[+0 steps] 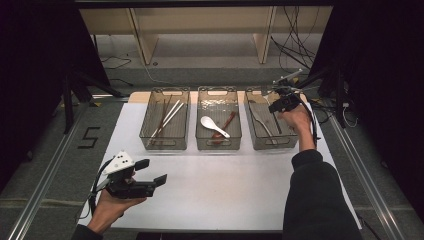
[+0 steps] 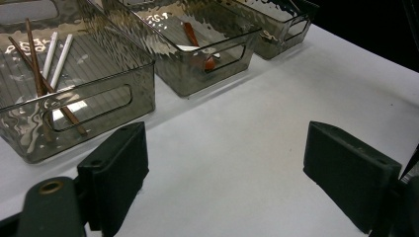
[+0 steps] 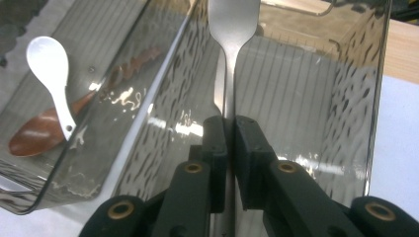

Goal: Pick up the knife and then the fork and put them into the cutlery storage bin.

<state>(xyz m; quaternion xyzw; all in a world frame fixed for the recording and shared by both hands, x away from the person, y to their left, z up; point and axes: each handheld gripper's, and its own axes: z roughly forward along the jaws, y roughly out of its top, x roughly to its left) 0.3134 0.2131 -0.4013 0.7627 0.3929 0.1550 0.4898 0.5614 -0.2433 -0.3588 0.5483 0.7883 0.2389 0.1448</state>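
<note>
Three smoky clear bins stand in a row at the back of the white table. My right gripper (image 1: 276, 104) (image 3: 228, 126) hovers over the right bin (image 1: 272, 145) and is shut on the handle of a silver metal utensil (image 3: 232, 29), whose broad head points away from the jaws. The middle bin (image 1: 218, 146) holds a white spoon (image 1: 214, 125) (image 3: 52, 69) and a brown spoon (image 1: 226, 124) (image 3: 39, 131). My left gripper (image 1: 151, 171) (image 2: 225, 168) sits low near the table's front left, open, with only bare tabletop between its jaws.
The left bin (image 1: 163, 146) (image 2: 94, 106) contains brown and white chopsticks (image 1: 167, 116) (image 2: 49, 64). Another metal utensil (image 1: 262, 125) lies in the right bin. Dark stands and cables flank the table; a metal rail runs along the left side.
</note>
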